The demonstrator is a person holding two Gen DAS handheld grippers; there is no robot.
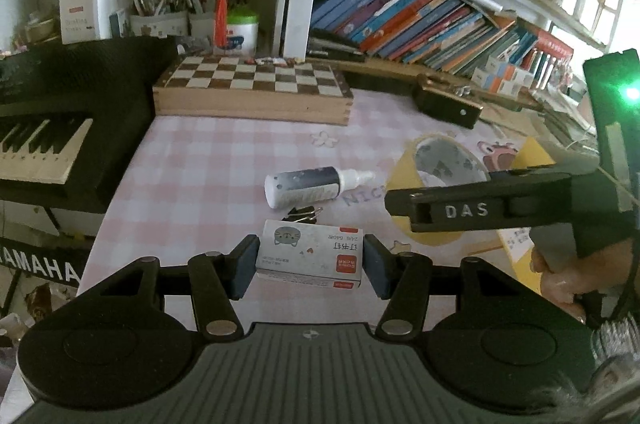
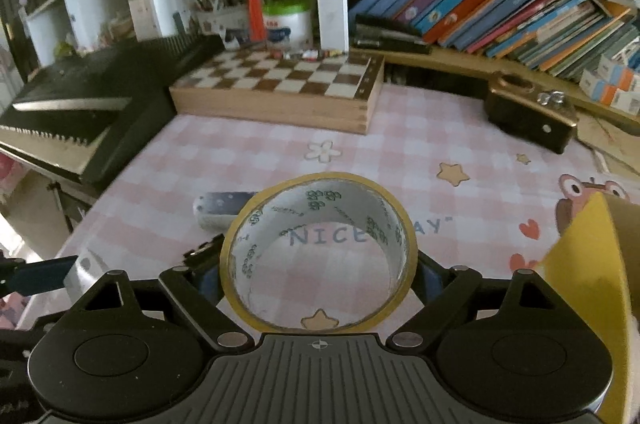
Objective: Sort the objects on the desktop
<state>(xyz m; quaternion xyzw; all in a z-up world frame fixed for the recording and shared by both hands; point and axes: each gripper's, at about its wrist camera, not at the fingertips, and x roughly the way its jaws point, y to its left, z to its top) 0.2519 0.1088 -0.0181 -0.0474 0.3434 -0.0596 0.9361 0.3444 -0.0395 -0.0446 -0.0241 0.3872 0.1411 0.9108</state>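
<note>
Jaws clamped, our left gripper (image 1: 310, 266) holds the staple box (image 1: 310, 256), our right gripper (image 2: 318, 270) the tape roll (image 2: 318, 252), above the table's (image 2: 440, 140) near edge; we should carry both level.

The right gripper (image 2: 318, 274) clamps a tape roll (image 2: 318, 256) above a pink checked tablecloth (image 2: 420, 152). A chessboard (image 2: 280, 84) sits behind.
</note>
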